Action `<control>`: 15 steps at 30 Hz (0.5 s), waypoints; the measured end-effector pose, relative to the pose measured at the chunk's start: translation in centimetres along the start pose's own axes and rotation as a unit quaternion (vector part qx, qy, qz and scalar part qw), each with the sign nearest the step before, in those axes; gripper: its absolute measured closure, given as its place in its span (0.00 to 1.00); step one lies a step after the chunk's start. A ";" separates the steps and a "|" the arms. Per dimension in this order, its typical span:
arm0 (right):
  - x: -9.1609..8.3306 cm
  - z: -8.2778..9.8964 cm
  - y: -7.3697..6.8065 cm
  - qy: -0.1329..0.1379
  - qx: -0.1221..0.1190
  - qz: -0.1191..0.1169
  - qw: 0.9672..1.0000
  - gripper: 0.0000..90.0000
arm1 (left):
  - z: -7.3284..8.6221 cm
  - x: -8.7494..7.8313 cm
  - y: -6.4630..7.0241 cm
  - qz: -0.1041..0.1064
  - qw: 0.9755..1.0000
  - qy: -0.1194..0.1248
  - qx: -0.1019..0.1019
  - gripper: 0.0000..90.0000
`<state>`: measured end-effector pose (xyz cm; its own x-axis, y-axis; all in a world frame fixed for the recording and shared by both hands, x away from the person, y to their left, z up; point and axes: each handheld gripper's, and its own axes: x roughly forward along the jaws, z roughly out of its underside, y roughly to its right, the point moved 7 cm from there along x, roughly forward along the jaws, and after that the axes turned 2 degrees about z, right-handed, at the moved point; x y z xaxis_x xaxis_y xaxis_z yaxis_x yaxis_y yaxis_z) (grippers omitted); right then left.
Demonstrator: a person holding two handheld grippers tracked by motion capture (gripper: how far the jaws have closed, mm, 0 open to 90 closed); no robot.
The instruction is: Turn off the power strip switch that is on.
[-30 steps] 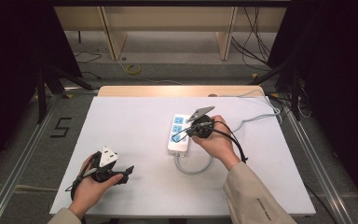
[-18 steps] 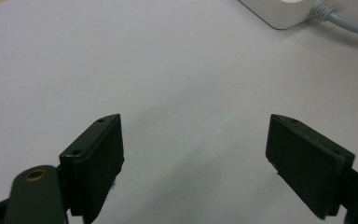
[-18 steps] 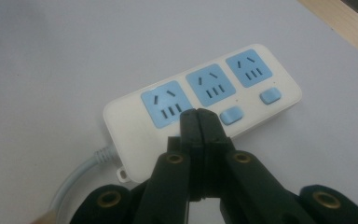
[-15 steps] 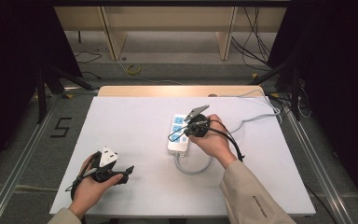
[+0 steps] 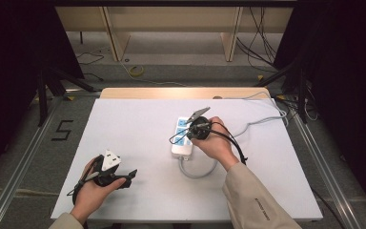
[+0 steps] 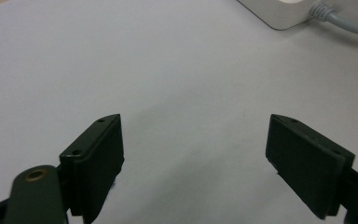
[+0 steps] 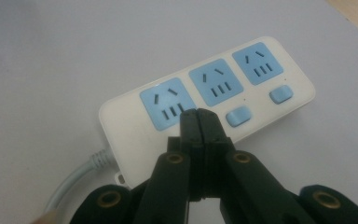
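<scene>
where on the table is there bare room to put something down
The widest bare patch is the table's far left, between its left edge, the power strip and the left hand-held gripper. A second lies at the right, below the grey cable. It is crowded mid-table, where the right hand-held gripper sits over the strip.

Glossy white plastic power strip [image 7: 205,112] with blue socket faces, matt black gripper pads [image 6: 98,163], smooth matt white table [image 5: 124,124].
</scene>
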<state>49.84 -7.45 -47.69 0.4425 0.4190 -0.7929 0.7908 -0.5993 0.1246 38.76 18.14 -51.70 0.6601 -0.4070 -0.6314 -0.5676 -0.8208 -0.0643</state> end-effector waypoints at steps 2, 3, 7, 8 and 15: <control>0.2 0.0 0.0 -0.001 -0.001 -0.001 1.000 1.00 | 0.0 0.0 0.0 0.000 1.000 -0.001 0.000 0.21; 0.3 0.1 0.0 -0.003 0.001 -0.001 1.000 1.00 | 0.0 0.0 0.0 0.001 1.000 -0.001 0.000 0.21; 0.6 0.1 0.0 -0.008 0.001 -0.002 1.000 1.00 | 0.0 0.0 0.0 0.000 1.000 0.001 -0.001 0.21; 0.8 0.1 0.0 -0.010 -0.001 -0.003 1.000 1.00 | 0.0 0.0 0.0 0.000 1.000 0.001 -0.001 0.21; 1.0 0.1 0.0 -0.013 0.001 -0.003 1.000 1.00 | 0.0 0.0 0.0 0.000 1.000 0.001 0.000 0.21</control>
<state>50.25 -7.10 -48.54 0.4266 0.4057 -0.8084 0.7925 -0.5983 0.1179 38.76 18.12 -51.68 0.6613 -0.4069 -0.6302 -0.5670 -0.8211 -0.0648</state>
